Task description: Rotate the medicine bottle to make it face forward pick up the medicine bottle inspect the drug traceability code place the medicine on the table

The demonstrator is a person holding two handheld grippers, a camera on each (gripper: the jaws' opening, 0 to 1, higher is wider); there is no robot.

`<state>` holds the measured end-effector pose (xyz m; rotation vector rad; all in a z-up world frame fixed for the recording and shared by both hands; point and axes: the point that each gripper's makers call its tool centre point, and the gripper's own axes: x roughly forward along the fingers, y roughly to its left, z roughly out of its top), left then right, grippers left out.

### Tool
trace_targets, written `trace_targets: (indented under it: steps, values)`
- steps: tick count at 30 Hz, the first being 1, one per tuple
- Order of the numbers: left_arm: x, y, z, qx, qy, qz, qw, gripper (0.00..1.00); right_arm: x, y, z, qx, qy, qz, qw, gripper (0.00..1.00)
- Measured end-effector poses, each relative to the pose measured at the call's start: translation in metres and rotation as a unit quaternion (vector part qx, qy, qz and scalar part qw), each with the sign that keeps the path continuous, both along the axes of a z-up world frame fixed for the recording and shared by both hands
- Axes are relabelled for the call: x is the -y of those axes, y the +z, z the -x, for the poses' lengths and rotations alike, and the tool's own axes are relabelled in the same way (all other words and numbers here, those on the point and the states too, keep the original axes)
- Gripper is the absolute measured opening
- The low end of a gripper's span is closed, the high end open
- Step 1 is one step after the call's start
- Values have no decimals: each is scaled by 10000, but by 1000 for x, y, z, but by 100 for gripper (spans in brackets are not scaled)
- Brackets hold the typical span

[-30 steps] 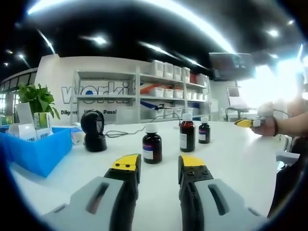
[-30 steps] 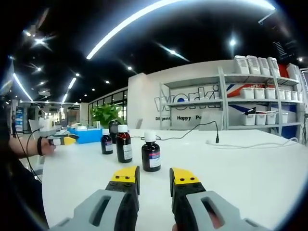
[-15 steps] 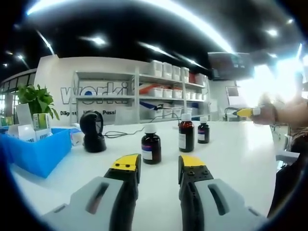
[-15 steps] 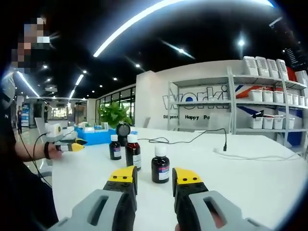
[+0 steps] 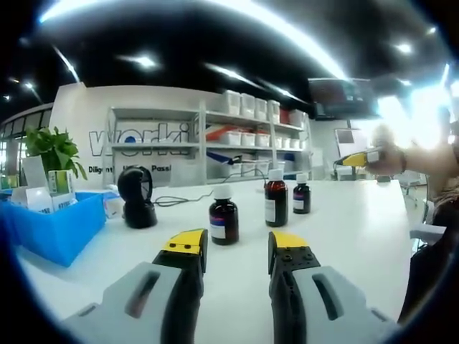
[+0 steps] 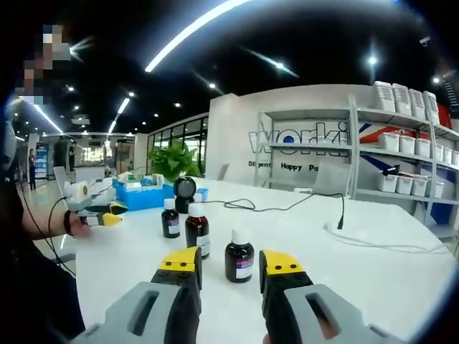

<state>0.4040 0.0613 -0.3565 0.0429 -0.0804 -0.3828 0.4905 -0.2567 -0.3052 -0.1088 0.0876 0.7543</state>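
With the right tool [image 6: 227, 264] released around the nearest medicine bottle [image 6: 239, 256], it could be toppled by an off-centre closure.

Bare table [image 6: 373, 272] lies open right of the nearest medicine bottle [image 6: 239, 256]; two bottles [image 6: 197, 230] crowd its left.

**Bright showroom-style pharmacy or lab space**

A large open indoor hall with a dark ceiling crossed by long light strips. At 12 o'clock, grey metal shelving [image 5: 208, 143] lines a white wall bearing large lettering, stacked with white storage bins [image 5: 251, 104]. A wide white worktop [image 5: 344, 229] carries brown medicine bottles [image 5: 224, 222], a black barcode scanner [image 5: 136, 197] and, at 9 o'clock, a blue bin [image 5: 57, 226] beside a potted plant [image 5: 54, 147].
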Motion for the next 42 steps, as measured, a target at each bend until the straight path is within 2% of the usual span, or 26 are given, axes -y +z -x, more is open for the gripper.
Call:
trace_targets:
  steps: [14, 20, 26, 30, 39, 41, 42]
  values:
    - [-1, -2, -2, -38, 20, 1, 10000, 26, -21, -3, -19, -107, 143, 356, 9992, 29]
    - [-2, -1, -1, -23, 11, 23, 10000, 26, -26, -6, -25, -209, 203, 301, 9991, 29]
    - [-2, -1, -1, -32, 5, 25, 10000, 26, -31, -9, -35, -205, 262, 444, 9985, 30]
    - [-2, -1, -1, -35, 17, 19, 10000, 26, -32, -17, -47, -256, 351, 703, 9966, 30]
    - [-2, -2, -1, -44, 36, 16, 10000, 26, -42, -28, -52, -368, 425, 814, 9951, 32]
    - [-2, -2, -1, -51, 33, 8, 10000, 26, -42, -29, -57, -385, 454, 821, 9948, 33]
    - [-2, -2, -1, -55, 35, -1, 10000, 26, -42, -29, -68, -401, 464, 811, 9948, 33]
